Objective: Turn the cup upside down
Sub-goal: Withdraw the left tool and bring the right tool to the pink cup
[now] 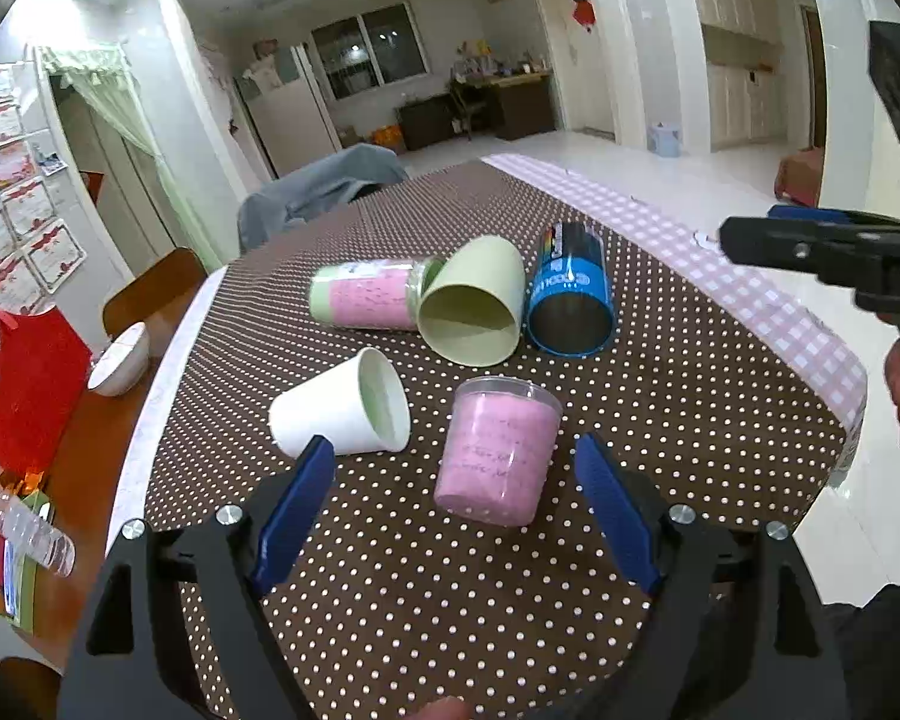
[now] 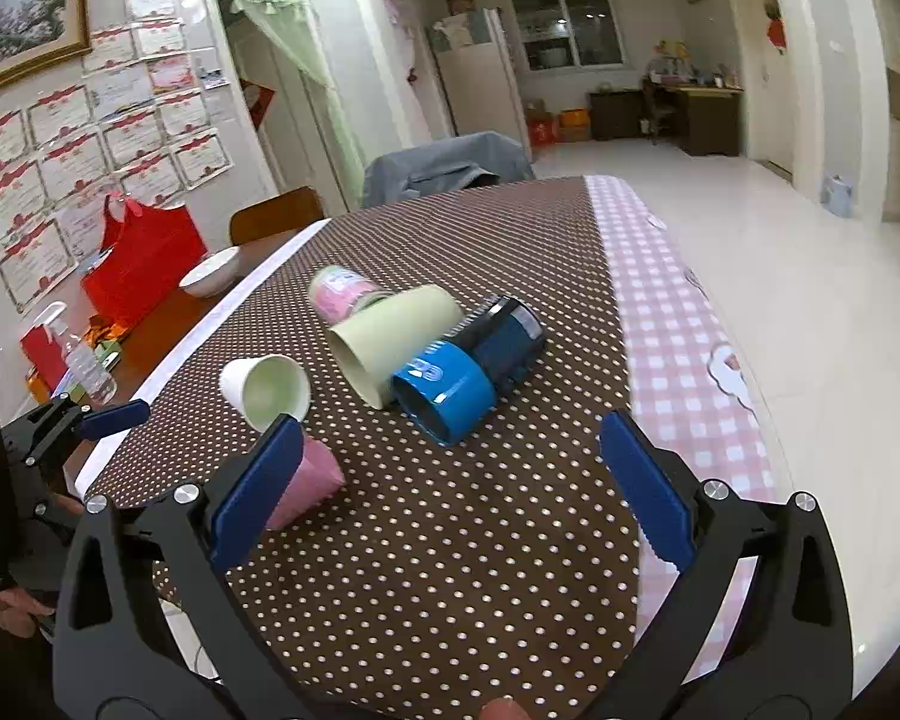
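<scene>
Several cups are on a brown polka-dot tablecloth [image 1: 426, 600]. A pink clear plastic cup [image 1: 495, 450] stands upside down just ahead of my open left gripper [image 1: 456, 471]; it also shows in the right wrist view [image 2: 309, 480], partly hidden by a finger. A white paper cup [image 1: 342, 405] [image 2: 267, 390], a pale green cup [image 1: 471, 303] [image 2: 390, 339], a blue cup [image 1: 570, 300] [image 2: 468, 369] and a pink-and-green cup [image 1: 366, 297] [image 2: 342, 294] lie on their sides. My right gripper [image 2: 450, 438] is open and empty above the cloth, short of the blue cup.
A white bowl [image 1: 120, 360], a red bag [image 1: 30, 396] and a plastic bottle [image 1: 24, 531] sit on the bare wood at the left. A chair with a grey cover [image 1: 318, 186] stands at the far end. The table's pink checked edge [image 2: 678, 324] runs along the right.
</scene>
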`<move>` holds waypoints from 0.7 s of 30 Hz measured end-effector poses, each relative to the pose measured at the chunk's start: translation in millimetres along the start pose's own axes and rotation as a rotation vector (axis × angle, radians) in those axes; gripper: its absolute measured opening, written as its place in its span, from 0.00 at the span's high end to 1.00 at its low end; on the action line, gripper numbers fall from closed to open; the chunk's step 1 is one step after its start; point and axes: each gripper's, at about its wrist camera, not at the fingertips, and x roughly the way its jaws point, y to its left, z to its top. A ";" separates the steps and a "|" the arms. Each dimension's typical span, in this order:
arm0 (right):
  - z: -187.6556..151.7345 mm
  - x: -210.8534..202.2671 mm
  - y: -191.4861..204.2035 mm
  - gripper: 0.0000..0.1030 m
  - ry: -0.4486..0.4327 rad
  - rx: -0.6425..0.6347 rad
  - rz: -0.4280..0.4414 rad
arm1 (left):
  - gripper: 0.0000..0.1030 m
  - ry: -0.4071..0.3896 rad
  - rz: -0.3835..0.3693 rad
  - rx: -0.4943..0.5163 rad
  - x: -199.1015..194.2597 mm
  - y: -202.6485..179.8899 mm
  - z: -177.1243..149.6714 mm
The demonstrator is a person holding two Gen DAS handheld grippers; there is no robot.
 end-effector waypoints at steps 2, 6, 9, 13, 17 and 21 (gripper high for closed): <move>2.9 0.6 5.8 0.06 0.001 -0.019 0.012 | 0.21 -0.017 0.013 -0.023 -9.2 3.4 -1.1; 8.8 2.9 16.0 0.06 0.007 -0.058 0.035 | 0.21 -0.038 0.050 -0.061 -23.5 10.1 -5.7; 12.2 3.6 22.9 0.06 0.009 -0.085 0.054 | 0.21 -0.051 0.073 -0.105 -32.2 18.0 -8.7; 17.6 5.4 31.2 0.06 0.021 -0.106 0.089 | 0.21 -0.065 0.112 -0.168 -42.9 28.1 -10.2; 22.0 4.6 38.2 0.06 0.021 -0.129 0.132 | 0.21 -0.083 0.146 -0.223 -52.8 39.0 -12.3; 26.1 3.2 46.6 0.06 0.022 -0.154 0.178 | 0.21 -0.097 0.173 -0.269 -60.7 47.8 -15.1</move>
